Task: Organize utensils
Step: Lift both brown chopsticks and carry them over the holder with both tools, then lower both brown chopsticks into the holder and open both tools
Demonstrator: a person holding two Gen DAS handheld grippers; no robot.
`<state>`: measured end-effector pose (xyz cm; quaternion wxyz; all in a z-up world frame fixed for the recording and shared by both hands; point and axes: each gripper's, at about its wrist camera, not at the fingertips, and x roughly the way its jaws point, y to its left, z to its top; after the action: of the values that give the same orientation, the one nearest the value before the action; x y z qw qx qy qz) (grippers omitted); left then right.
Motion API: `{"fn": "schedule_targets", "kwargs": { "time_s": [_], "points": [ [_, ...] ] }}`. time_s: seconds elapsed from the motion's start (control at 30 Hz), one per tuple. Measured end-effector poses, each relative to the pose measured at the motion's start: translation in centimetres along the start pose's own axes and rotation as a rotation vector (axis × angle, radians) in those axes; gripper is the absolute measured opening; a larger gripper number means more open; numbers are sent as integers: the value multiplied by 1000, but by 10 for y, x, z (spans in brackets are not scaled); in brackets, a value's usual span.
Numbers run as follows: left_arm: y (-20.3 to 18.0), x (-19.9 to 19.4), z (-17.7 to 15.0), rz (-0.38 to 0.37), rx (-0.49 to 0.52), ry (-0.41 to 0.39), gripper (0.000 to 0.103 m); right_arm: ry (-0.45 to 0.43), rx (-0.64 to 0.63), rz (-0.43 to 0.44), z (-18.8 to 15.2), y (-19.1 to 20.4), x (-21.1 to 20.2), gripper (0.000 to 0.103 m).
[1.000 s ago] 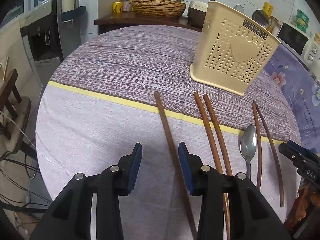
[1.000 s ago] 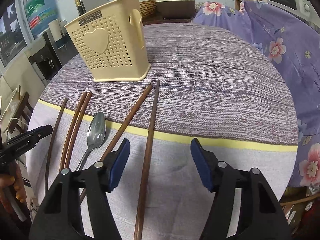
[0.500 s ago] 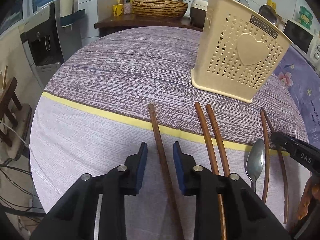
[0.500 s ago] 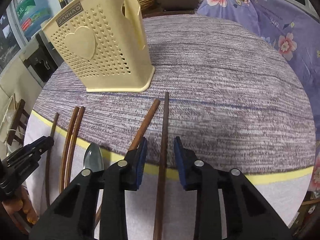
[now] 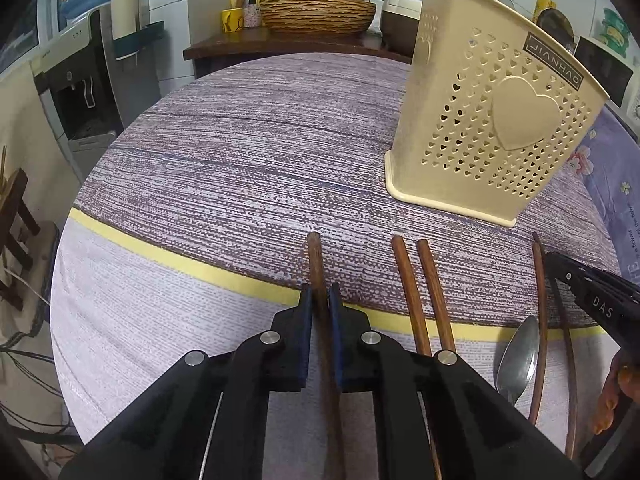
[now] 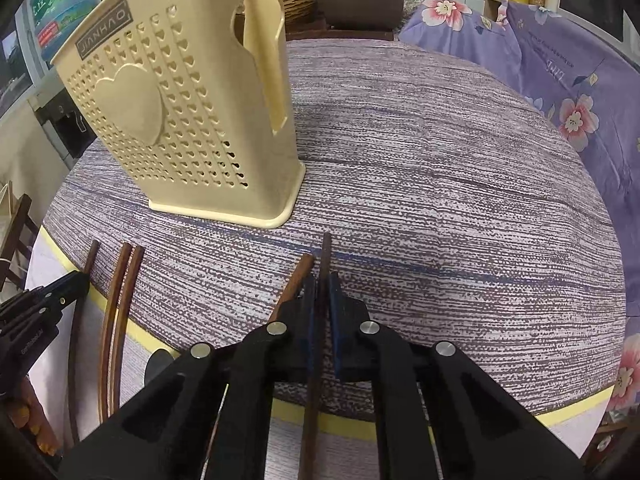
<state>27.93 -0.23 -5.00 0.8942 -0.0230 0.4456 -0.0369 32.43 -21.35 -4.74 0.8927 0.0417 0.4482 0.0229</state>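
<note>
The left gripper (image 5: 320, 300) is clamping its blue-padded fingers (image 5: 306, 320) around a brown chopstick (image 5: 316, 264), which is lying on the purple striped cloth of the counter (image 5: 240, 152) with its tip crossing the yellow stripe. The right gripper (image 6: 322, 292) is pinching a darker chopstick (image 6: 326, 252) between its closed fingers (image 6: 335, 308), and a lighter chopstick (image 6: 299, 278) is lying just beside it on the left, touching the left finger. A pair of chopsticks (image 5: 416, 280) is resting side by side between the two grippers, with a metal spoon (image 5: 518, 360) near them. The cream perforated utensil holder (image 5: 492, 128) is standing upright on the counter, farther back, apart from the chopsticks
</note>
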Motion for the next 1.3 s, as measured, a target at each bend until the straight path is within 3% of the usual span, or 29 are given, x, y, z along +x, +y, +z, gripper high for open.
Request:
{"fn": "schedule_targets", "kwargs": {
  "time_s": [0.27, 0.4, 0.73, 0.93, 1.3],
  "points": [
    [2, -1, 2, -9, -15, 3, 9, -28, 29, 49, -3, -4, -4, 7],
    [4, -12, 8, -35, -27, -33, 9, -74, 38, 94, 0, -7, -22, 7],
    [9, -95, 41, -136, -36, -237, 9, -263, 41, 190, 19, -21, -118, 7],
    [8, -128, 58, -165, -33, -315, 8, -352, 46, 229, 32, -36, -166, 6],
    [12, -136, 62, -169, -23, -350, 8, -364, 29, 212, 32, -34, -177, 6]
  ]
}}
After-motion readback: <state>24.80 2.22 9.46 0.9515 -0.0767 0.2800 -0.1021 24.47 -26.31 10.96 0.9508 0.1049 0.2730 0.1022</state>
